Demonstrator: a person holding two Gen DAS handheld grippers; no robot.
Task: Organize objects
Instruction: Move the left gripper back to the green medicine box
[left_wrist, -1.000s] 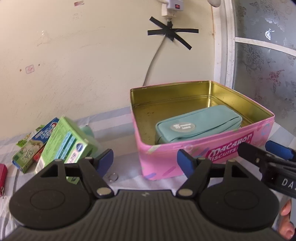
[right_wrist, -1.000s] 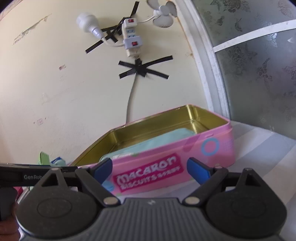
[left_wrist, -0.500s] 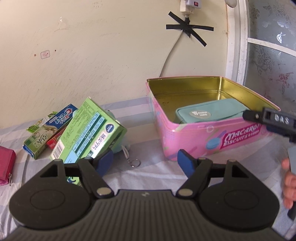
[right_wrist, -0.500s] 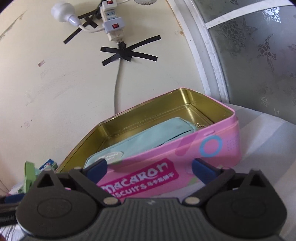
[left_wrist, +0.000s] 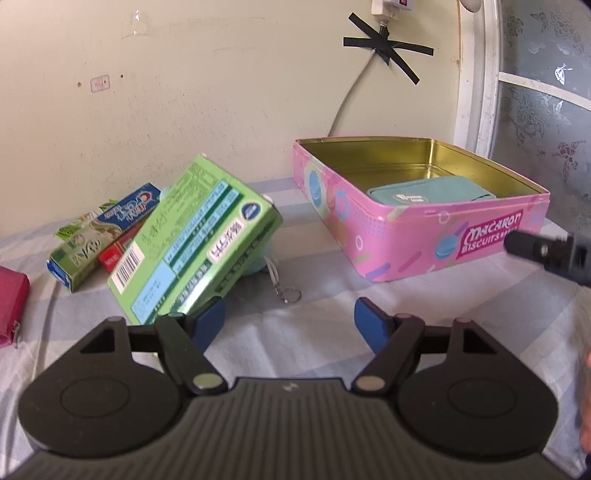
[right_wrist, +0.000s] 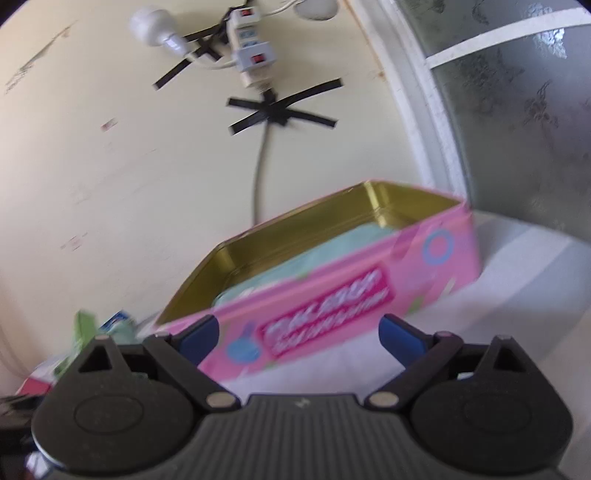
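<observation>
Pink macaron biscuit tin (left_wrist: 417, 236) sits lid-off on the striped cloth (left_wrist: 325, 295), close to the wall and the frosted window (left_wrist: 546, 92). Gold interior, teal zip pouch (left_wrist: 428, 194) lying flat inside toward the front wall. Same tin (right_wrist: 332, 288) fills the right wrist view, blurred; teal pouch (right_wrist: 295, 258) just visible above the front wall.

Left of the tin, well apart: green carton (left_wrist: 195, 236) tilted, propped on a pale teal item underneath that is mostly hidden. Keyring (left_wrist: 290, 295) with short chain lying on the cloth just beside that, between carton and tin. Behind the carton, toothpaste boxes (left_wrist: 99, 236) stacked loosely: blue-white one on top, green one and a red one under. Magenta pouch (left_wrist: 11, 306) at far left edge, cut off.

Left claw (left_wrist: 290, 325) wide, nothing between the blue pads (left_wrist: 208, 321); left pad sits in front of the green carton's lower corner, contact not clear. Keyring sits ahead of the gap.

Right claw (right_wrist: 299, 334) wide too, empty, low over the cloth and facing the tin's front wall. Part of the right gripper body (left_wrist: 546, 251) pokes in at the right edge of the left view, in front of the tin's label.

Wall: cable (right_wrist: 258, 170) taped with a black cross (right_wrist: 280, 109), power adapters (right_wrist: 253, 55) above.
</observation>
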